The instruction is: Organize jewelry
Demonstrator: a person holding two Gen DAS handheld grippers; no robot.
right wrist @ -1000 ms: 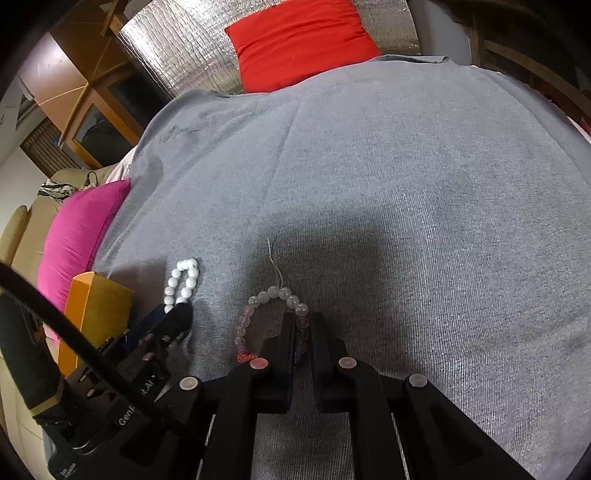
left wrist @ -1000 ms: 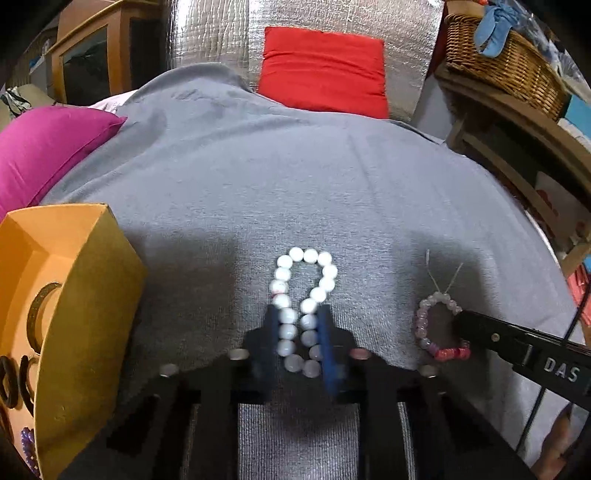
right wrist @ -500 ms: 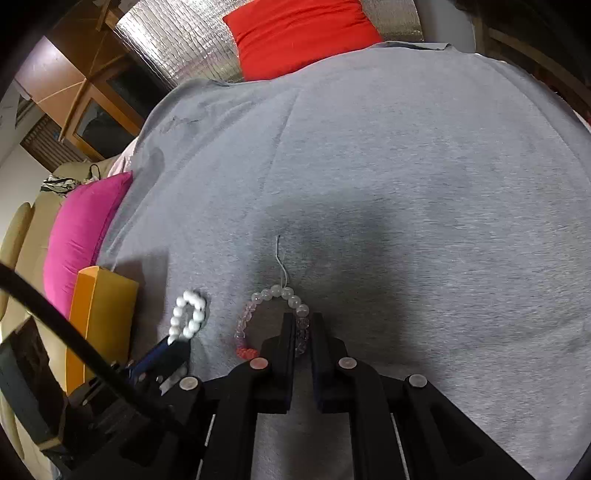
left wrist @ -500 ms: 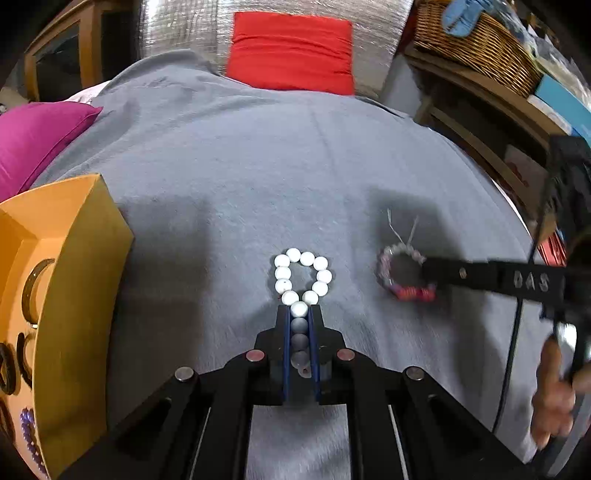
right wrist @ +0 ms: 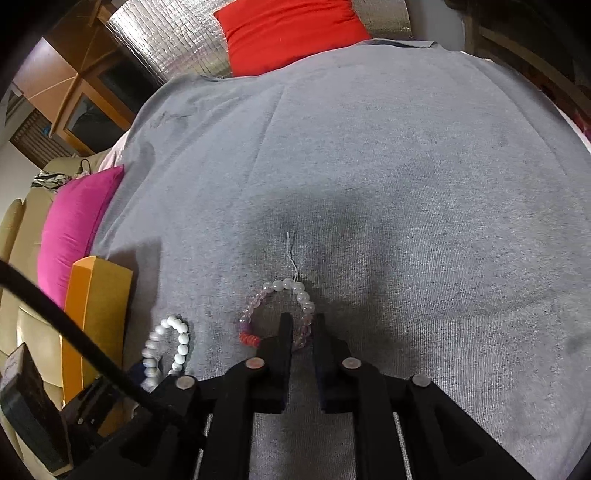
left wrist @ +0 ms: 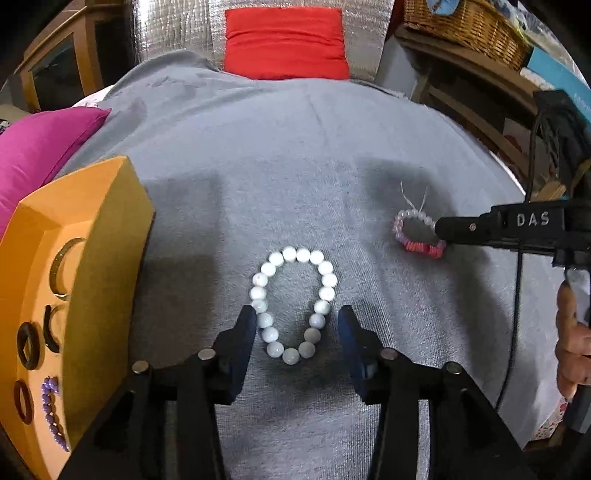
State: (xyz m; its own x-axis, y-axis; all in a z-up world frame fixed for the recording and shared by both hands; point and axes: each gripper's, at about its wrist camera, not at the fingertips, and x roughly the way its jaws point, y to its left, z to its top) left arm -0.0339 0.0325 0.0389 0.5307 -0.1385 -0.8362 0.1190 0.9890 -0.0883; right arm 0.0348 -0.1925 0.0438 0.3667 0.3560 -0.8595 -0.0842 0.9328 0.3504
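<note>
A white bead bracelet (left wrist: pixel 291 306) lies as an oval on the grey cloth (left wrist: pixel 295 166), its near half between the fingers of my left gripper (left wrist: pixel 295 317). Those jaws are opening and stand wide, not squeezing the beads. To the right lies a pale pink bracelet (left wrist: pixel 406 240) with a red section and loose thread ends. My right gripper (right wrist: pixel 302 321) straddles the pink bracelet's (right wrist: pixel 255 306) right strand. Its jaws are opening, and a small gap shows beside the beads. An orange tray (left wrist: pixel 92 206) at the left holds dark rings and a purple bead string (left wrist: pixel 51 410).
A magenta cushion (left wrist: pixel 40 147) lies beyond the tray and a red cushion (left wrist: pixel 284 40) at the far end against silver foil. Wooden shelving with a wicker basket (left wrist: pixel 461 26) stands at the right. A person's hand (left wrist: pixel 570 350) holds the right gripper's handle.
My left gripper, shut on the white bracelet half a second ago, has spread its jaws, and the bracelet has sprung back to an oval. The right jaws have parted slightly.
</note>
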